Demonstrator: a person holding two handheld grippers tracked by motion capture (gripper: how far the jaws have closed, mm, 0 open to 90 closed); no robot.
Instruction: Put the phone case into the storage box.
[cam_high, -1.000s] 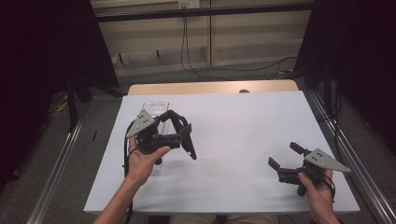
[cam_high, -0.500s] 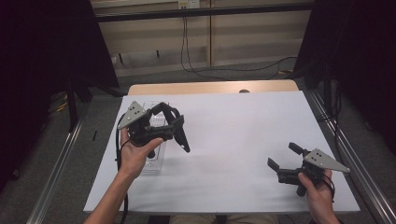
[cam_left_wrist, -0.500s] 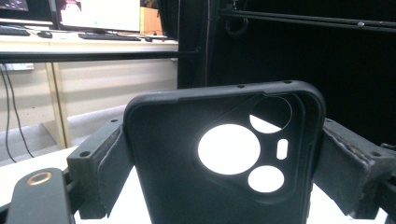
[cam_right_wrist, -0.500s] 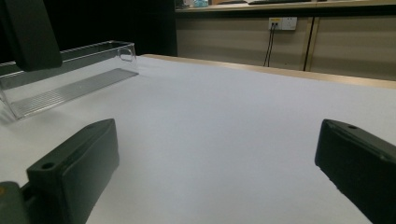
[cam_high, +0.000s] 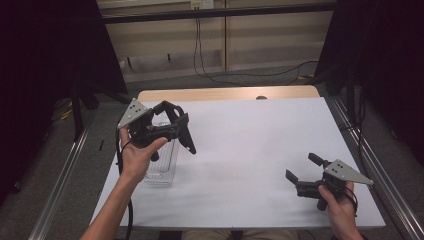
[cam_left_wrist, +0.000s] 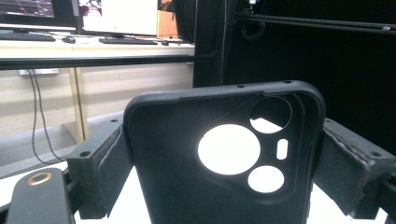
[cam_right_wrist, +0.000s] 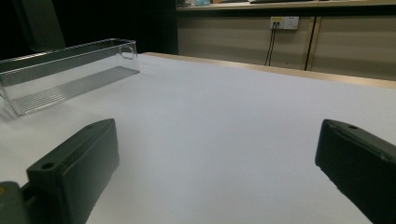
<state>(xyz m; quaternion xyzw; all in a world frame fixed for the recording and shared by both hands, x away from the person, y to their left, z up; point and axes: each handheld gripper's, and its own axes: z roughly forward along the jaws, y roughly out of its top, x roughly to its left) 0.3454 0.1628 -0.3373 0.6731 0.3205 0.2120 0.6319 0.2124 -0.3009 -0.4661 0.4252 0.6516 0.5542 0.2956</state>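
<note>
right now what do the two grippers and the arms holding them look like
Both are black two-jaw tools with pistol-style handles. The left gripper and the right gripper each carry a grey three-cornered plate with small dark dots on top. The jaws are blocky, with screw holes and padded inner faces. A black cable trails from the left one along a bare forearm; no sleeves in sight.

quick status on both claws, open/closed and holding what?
Left claw: closed on a black phone case, held above the clear tray.
Right claw: open, empty, low over the white table.
</note>
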